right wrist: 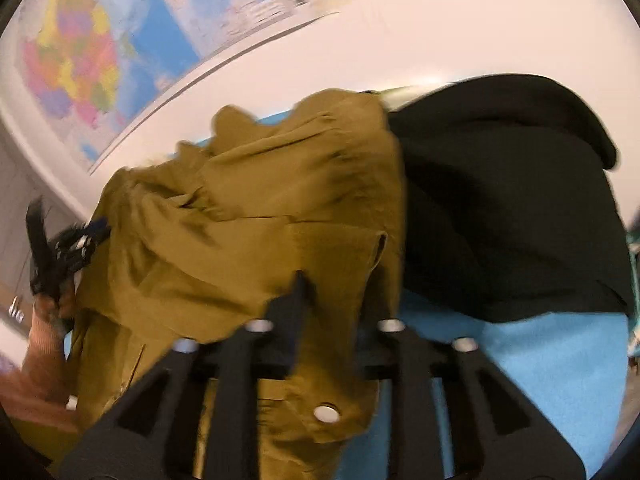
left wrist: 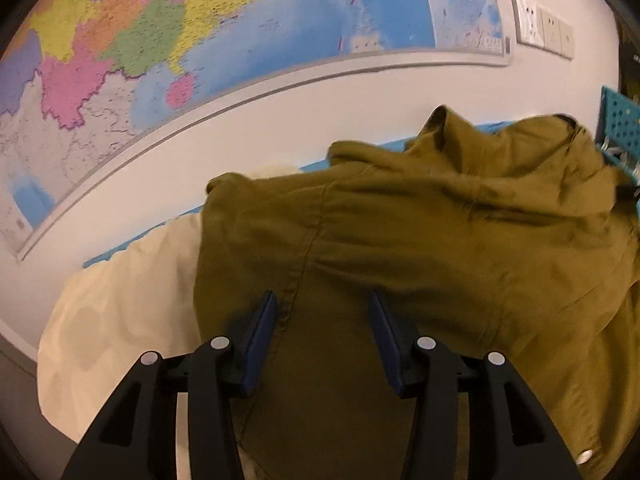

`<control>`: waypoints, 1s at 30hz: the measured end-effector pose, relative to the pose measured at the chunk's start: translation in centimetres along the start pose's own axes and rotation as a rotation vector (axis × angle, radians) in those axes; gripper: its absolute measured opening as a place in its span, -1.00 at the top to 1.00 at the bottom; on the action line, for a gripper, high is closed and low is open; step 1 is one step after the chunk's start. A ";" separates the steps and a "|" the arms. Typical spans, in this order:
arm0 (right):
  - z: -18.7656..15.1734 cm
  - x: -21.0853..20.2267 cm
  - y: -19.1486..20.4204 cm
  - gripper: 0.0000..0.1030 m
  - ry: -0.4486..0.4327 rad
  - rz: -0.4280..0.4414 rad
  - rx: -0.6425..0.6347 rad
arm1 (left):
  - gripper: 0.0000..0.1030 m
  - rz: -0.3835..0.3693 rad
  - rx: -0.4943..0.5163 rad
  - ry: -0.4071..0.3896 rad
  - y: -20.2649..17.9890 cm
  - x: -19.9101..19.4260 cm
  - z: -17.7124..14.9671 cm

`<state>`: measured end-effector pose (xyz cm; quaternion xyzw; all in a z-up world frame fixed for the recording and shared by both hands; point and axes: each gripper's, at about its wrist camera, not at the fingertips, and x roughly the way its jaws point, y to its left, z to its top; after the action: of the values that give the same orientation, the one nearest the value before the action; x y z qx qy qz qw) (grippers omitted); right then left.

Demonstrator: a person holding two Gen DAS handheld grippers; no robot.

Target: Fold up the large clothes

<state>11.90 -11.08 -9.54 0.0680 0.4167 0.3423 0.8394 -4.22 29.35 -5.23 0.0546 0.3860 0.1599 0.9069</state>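
Left gripper [left wrist: 322,308] was spread wide, jaws apart over the olive jacket [left wrist: 420,248], nothing pinched. Right gripper [right wrist: 340,300] looked clamped on the jacket's edge, fabric bunched between its fingers. Jacket lay heaped on the blue counter [right wrist: 540,364], beside a black garment [right wrist: 500,200].

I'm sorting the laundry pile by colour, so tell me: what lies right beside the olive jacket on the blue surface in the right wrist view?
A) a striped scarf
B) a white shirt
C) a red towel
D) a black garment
D: in the right wrist view a black garment lies against the right edge of the olive jacket on the blue surface.
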 end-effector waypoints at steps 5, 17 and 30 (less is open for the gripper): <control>-1.2 -6.2 2.9 0.11 -0.206 -0.055 -0.096 | 0.04 -0.034 -0.027 -0.056 0.5 -2.5 -0.6; -2.9 6.6 7.5 0.21 0.087 -0.018 -0.225 | -0.03 0.062 0.076 -0.024 -2.4 -0.3 -2.3; -10.2 -6.8 5.5 -0.42 -0.063 0.135 -0.049 | -0.46 -0.152 -0.145 -0.082 3.3 -9.1 -8.2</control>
<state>-1.41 -12.96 -9.42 0.0863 0.3761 0.4058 0.8285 -16.79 29.27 -3.99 -0.0341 0.3391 0.1161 0.9329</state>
